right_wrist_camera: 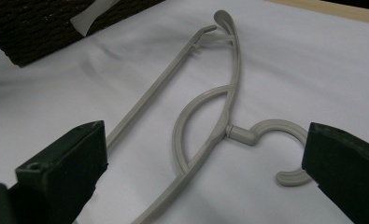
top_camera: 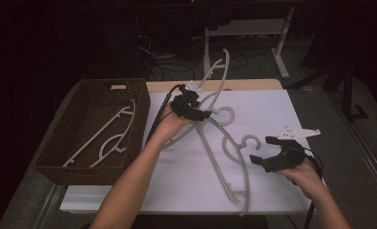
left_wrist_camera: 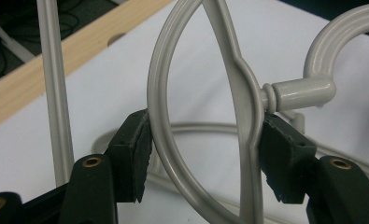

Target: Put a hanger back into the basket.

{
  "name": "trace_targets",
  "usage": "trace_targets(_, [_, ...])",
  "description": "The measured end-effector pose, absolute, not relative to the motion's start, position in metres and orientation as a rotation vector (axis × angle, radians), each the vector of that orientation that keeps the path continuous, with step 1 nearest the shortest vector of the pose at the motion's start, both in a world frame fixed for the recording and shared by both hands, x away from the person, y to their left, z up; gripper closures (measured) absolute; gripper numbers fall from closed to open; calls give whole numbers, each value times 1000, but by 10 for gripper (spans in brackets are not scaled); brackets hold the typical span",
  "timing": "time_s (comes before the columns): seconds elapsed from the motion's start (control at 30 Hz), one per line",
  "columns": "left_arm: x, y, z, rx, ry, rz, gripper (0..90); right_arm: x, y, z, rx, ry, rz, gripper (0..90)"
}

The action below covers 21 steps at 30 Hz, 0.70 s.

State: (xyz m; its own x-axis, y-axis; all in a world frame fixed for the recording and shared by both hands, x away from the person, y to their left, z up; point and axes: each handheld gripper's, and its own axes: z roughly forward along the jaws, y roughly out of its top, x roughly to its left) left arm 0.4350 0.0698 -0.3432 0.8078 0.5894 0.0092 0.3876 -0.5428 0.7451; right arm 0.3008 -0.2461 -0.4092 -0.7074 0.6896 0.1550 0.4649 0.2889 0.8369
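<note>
My left gripper [top_camera: 192, 108] has its jaws clamped across the neck of a grey hanger [top_camera: 218, 76], one pad on the curved inner brace and the other on the spine just below the hook's collar. I picked that spot because the brace and spine bulge apart there, so the pads [left_wrist_camera: 134, 154] have two ribs to press against and the hanger cannot swivel. It is tilted up off the tabletop [top_camera: 272, 112], one arm rising toward the far edge, which suits carrying it left to the woven basket [top_camera: 94, 167], where another hanger [top_camera: 110, 136] already lies flat along the bottom.

My right gripper [top_camera: 265, 149] hovers at the near right with its jaws wide apart and nothing between them. In the right gripper view its pads frame the second hanger [right_wrist_camera: 205, 126], which lies flat on the white cover, hook toward the right and long arms running toward the near edge. I keep that hand lined up on the hook and neck so it can close there next, I judge, once the left has cleared the middle of the table. The two hangers cross near their necks, so lifting cleanly matters.
</note>
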Motion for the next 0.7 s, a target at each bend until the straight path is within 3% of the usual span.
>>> trace_targets(0.43, [434, 63, -283, 2198, 649, 352, 404, 300, -246, -408, 1063, 2318, 1385, 0])
trace_targets(0.7, [430, 81, -255, 2222, 633, 345, 405, 300, -247, -408, 1060, 2317, 1388, 0])
